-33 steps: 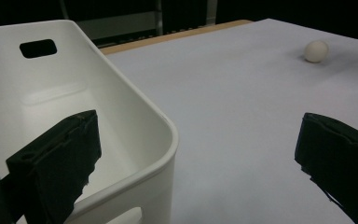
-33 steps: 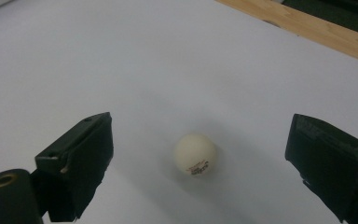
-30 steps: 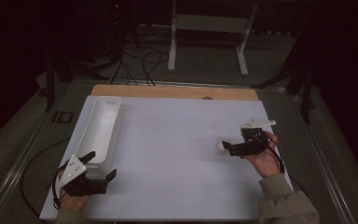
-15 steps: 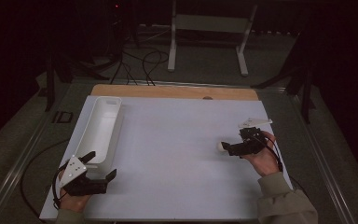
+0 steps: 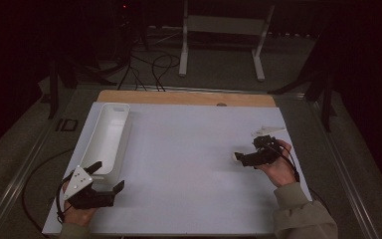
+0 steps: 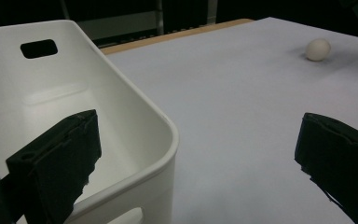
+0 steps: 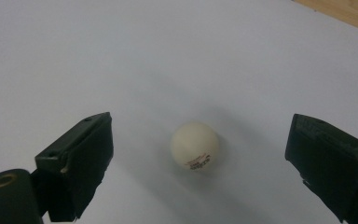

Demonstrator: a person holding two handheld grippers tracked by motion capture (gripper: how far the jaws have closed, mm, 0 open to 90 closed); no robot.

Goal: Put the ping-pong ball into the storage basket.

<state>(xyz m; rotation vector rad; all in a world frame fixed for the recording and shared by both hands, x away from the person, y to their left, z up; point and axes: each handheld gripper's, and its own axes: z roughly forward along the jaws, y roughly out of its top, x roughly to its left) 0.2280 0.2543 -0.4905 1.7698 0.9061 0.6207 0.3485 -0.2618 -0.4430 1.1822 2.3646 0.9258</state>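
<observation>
A small cream ball point(image 7: 195, 145) with a printed mark rests on the white table sheet point(image 5: 189, 164). My right gripper point(image 7: 199, 135) is open, with one jaw on either side of the ball and neither touching it. In the high view the ball point(image 5: 235, 157) lies right at the tips of the right gripper point(image 5: 239, 158). My left gripper point(image 5: 108, 176) is open at the near left, holding nothing. It straddles the near corner of a long white bin point(image 6: 121, 116), one jaw inside and one outside. The left gripper view also has the ball point(image 6: 318, 49) far off.
The white bin point(image 5: 110, 137) runs along the sheet's left side and has a handle slot point(image 6: 38, 48) in its far end. A strip of wooden tabletop point(image 5: 184, 97) shows past the sheet. A metal stand point(image 5: 224, 40) and cables lie on the dark floor behind.
The right gripper has edged slightly left toward the ball. The left gripper and the bin have not moved.
</observation>
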